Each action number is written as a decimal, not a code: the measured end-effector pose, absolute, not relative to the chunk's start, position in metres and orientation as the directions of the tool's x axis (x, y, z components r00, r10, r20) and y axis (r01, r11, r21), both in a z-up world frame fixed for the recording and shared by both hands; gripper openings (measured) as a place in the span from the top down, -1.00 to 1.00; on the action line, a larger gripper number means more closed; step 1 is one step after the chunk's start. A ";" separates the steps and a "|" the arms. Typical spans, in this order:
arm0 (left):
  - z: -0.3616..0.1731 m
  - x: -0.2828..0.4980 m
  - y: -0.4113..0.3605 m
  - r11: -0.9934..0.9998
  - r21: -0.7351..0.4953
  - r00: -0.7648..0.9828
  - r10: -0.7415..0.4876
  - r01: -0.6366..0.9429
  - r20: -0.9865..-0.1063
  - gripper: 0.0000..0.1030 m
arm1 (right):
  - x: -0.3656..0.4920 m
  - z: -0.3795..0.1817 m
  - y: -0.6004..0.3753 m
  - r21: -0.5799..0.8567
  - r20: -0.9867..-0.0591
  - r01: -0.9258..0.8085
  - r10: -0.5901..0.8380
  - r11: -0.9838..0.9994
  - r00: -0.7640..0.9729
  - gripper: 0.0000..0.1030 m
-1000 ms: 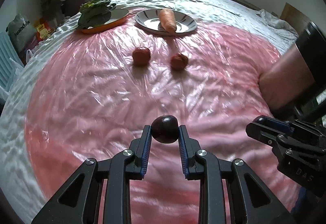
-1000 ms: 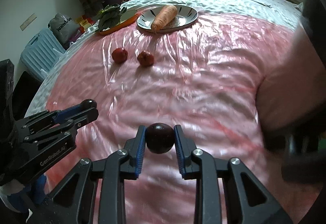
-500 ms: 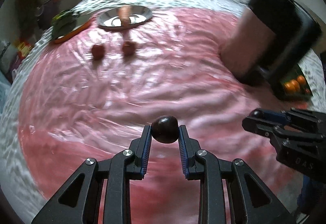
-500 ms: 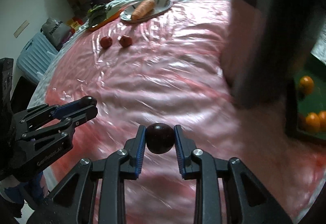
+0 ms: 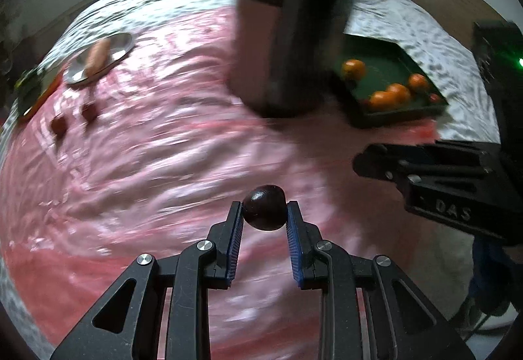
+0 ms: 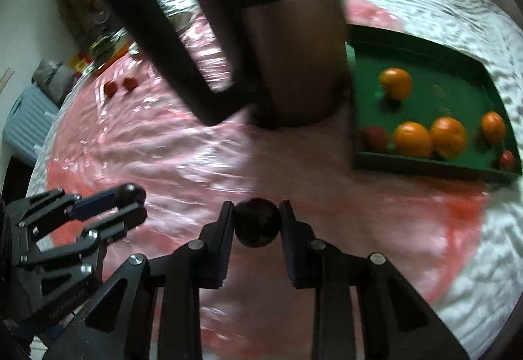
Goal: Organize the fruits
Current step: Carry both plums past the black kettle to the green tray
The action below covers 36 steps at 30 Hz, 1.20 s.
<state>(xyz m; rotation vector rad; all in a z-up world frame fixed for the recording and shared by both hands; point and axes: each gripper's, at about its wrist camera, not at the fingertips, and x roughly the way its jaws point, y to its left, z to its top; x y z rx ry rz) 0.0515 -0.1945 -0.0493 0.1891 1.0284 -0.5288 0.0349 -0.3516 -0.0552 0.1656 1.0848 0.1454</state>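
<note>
My left gripper (image 5: 264,213) is shut on a dark plum (image 5: 264,207), held above the pink plastic sheet (image 5: 163,163). My right gripper (image 6: 256,222) is shut on a second dark plum (image 6: 257,222). A green tray (image 6: 425,163) with several oranges (image 6: 412,139) and small red fruits (image 6: 375,137) lies to the right; it also shows in the left wrist view (image 5: 398,113). Two red fruits (image 5: 59,126) lie on the sheet at far left, also in the right wrist view (image 6: 110,87). The left gripper shows in the right wrist view (image 6: 130,196), the right gripper in the left wrist view (image 5: 372,160).
A tall brown and black stand (image 5: 287,33) rises between the sheet's middle and the tray, and looms in the right wrist view (image 6: 294,65). A plate (image 5: 114,49) with a carrot (image 5: 96,54) and an orange dish of greens (image 5: 32,92) sit far left.
Both grippers have swung to the right with their plums. The green tray of oranges has come into view, and the plate and red fruits have slid to the far left.
</note>
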 end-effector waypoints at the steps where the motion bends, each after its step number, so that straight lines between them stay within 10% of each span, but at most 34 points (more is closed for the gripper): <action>1: -0.049 0.049 -0.200 0.853 -0.095 0.400 -0.335 0.513 -0.853 0.57 | 0.033 -0.055 -0.361 0.202 -0.866 -0.021 0.188 0.979 0.464 0.28; 36: -0.042 0.150 -0.443 0.778 -0.136 0.412 -0.462 0.613 -0.786 0.57 | 0.070 -0.050 -0.576 0.137 -0.822 0.215 -0.010 0.967 0.570 0.28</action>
